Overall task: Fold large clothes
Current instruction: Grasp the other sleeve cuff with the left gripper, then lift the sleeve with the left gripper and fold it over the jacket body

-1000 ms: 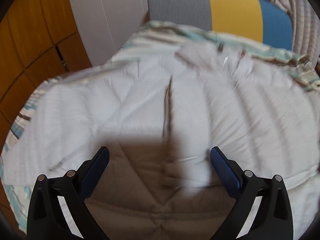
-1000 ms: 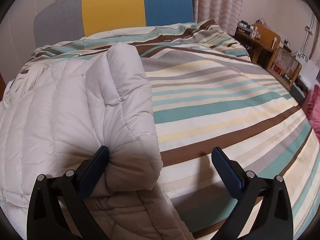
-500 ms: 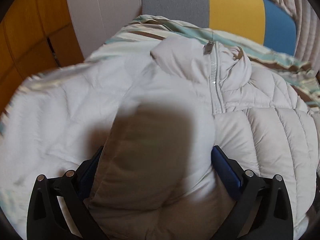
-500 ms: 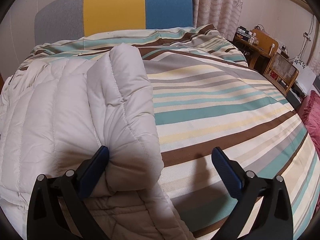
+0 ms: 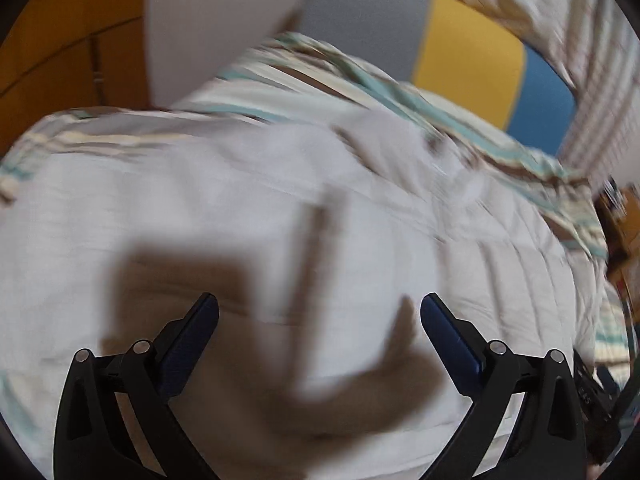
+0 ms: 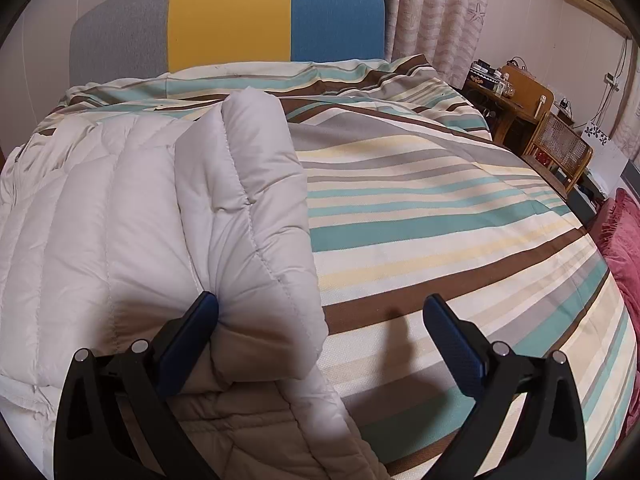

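A pale grey-white quilted puffer jacket [image 5: 240,216] lies spread on the striped bed [image 6: 440,208]. The left wrist view is motion-blurred. My left gripper [image 5: 320,320] is open and empty, hovering above the jacket's body. In the right wrist view the jacket [image 6: 100,208] fills the left side, with one sleeve [image 6: 256,216] folded over along its right edge. My right gripper [image 6: 320,320] is open, with the sleeve's cuff end between its jaws, against the left finger [image 6: 188,340]. The right finger [image 6: 452,340] stands over bare bedcover.
A grey, yellow and blue headboard [image 6: 228,20] stands at the far end of the bed. Orange wood panels [image 5: 60,52] are to the left. A wooden desk and wicker chair [image 6: 556,148] stand to the right, with a red cushion [image 6: 624,248] nearby.
My left gripper has let go of the sleeve bulk it held between its jaws and swung away over the flat jacket. My right gripper has stayed in place.
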{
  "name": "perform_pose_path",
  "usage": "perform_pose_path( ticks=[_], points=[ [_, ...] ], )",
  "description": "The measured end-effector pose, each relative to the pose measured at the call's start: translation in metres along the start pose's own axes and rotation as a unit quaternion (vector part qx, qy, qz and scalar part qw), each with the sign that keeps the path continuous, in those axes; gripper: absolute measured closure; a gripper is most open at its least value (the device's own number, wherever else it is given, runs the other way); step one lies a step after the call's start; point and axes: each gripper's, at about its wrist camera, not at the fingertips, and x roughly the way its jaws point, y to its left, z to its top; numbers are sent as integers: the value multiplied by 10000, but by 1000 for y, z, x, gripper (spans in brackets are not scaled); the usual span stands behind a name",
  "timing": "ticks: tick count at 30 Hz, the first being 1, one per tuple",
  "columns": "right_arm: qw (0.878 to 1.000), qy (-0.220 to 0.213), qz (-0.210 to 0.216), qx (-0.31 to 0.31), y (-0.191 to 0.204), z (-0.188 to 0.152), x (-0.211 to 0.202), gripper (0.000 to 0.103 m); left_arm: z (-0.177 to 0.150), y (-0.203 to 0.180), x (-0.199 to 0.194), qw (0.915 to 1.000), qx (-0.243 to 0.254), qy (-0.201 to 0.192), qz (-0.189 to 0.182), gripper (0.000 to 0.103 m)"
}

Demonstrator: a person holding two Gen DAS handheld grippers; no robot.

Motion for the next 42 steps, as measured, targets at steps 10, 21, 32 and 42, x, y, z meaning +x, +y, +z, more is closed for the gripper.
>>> perform_pose_path(
  ticks=[10,21,32,42],
  points=[
    [10000,-18,-56,-29,1,1,1,2,-6,168,-63,9824,-1412,-374,1168,3],
    [9999,-50,-128,-70,4,1,1,2,-53,299,-111,9362,-2772,-489,2107,3],
    [9999,-60,-140,-77,3,1,1,2,-89,349,-128,8904,-3811,-213,2481,3],
    [9998,-67,-149,-80,4,1,1,2,-86,345,-108,8838,-3658,25,2915,3]
  ],
)
